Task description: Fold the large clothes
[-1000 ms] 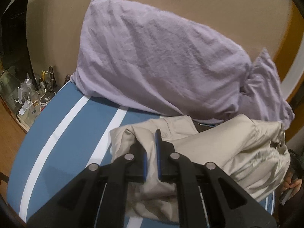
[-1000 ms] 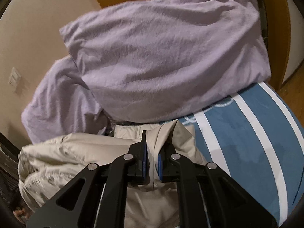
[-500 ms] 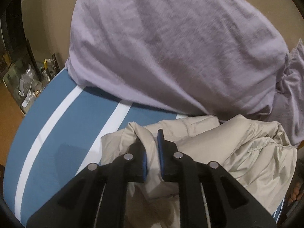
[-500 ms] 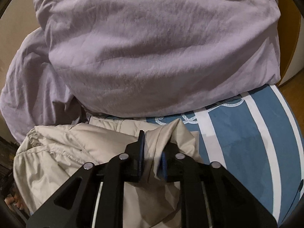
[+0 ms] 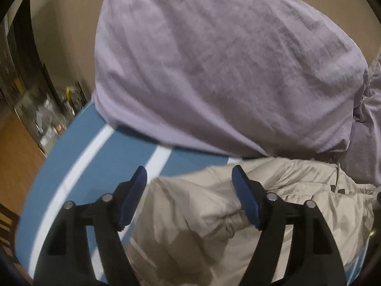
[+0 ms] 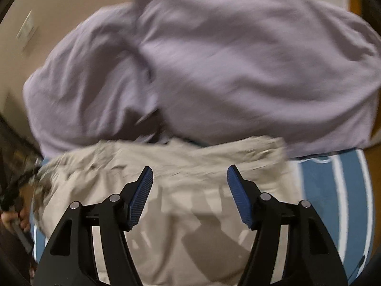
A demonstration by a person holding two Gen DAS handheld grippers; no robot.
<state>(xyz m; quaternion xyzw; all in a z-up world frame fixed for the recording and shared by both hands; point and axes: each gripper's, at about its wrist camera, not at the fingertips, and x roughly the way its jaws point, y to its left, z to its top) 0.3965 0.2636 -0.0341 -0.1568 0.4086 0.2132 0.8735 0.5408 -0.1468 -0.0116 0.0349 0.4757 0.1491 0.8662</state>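
A beige padded jacket [image 5: 214, 219] lies crumpled on the blue bed cover with white stripes [image 5: 95, 157]. It also fills the lower middle of the right wrist view [image 6: 181, 190]. My left gripper [image 5: 189, 178] is open and empty, its blue pads [image 5: 133, 197] spread just above the jacket's left edge. My right gripper [image 6: 189, 177] is open and empty too, its pads [image 6: 140, 197] hovering over the jacket's flat part. Both views are blurred by motion.
A big lilac pillow [image 5: 214, 66] leans against the beige wall right behind the jacket, with a second lilac bundle [image 6: 90, 90] beside it. A cluttered shelf [image 5: 45, 119] and wooden floor [image 5: 16, 162] lie left of the bed. The blue cover [image 6: 333, 202] shows at right.
Both grippers were shut on folds of the jacket; now both have opened and let go. The jacket has dropped flatter onto the bed, nearer the pillow.
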